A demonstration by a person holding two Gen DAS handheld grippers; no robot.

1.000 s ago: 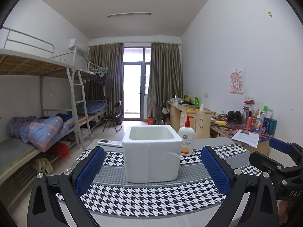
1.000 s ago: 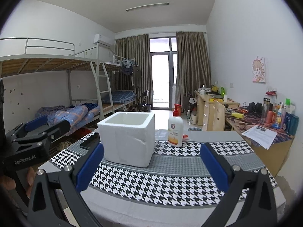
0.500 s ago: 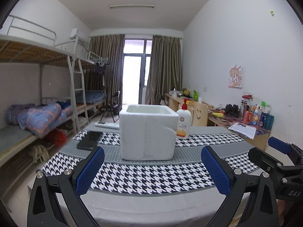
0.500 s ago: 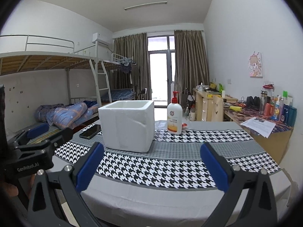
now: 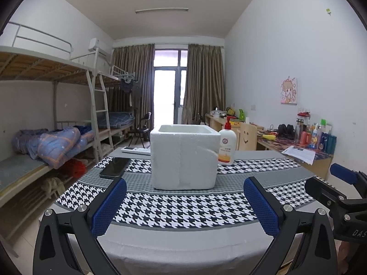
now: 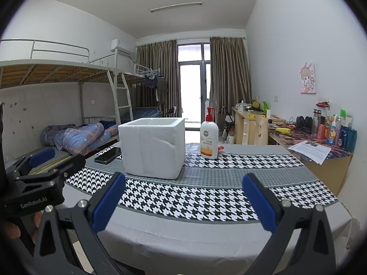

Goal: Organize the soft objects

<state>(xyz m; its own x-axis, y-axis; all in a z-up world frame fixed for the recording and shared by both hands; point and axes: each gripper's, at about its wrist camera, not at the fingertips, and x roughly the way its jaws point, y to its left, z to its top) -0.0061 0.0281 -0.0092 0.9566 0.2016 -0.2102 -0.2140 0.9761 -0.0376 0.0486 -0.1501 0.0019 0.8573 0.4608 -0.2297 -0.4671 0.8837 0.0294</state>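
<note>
A white foam box [image 5: 183, 157] [image 6: 153, 147] stands open-topped on the houndstooth-clothed table [image 5: 183, 208] [image 6: 206, 194]; what it holds is hidden from both views. My left gripper [image 5: 184, 206] hovers open in front of the table's near edge, with nothing between its blue pads [image 5: 109, 207]. The right gripper [image 6: 183, 202] is also open and empty, level with the near edge and right of the box. Each gripper shows at the side of the other's view, the right gripper [image 5: 339, 197] and the left gripper [image 6: 39, 171]. No soft object is visible on the table.
A pump lotion bottle [image 5: 227, 146] [image 6: 209, 136] stands just behind and right of the box. A black phone [image 5: 115, 167] [image 6: 107, 155] lies left of it, a white remote [image 5: 135, 150] behind. Bunk beds [image 5: 45, 137] line the left wall, cluttered desks [image 6: 321, 137] the right.
Both grippers have dropped and pulled back toward the table's near edge; the views now look across the box's side rather than into it. Both stayed open.
</note>
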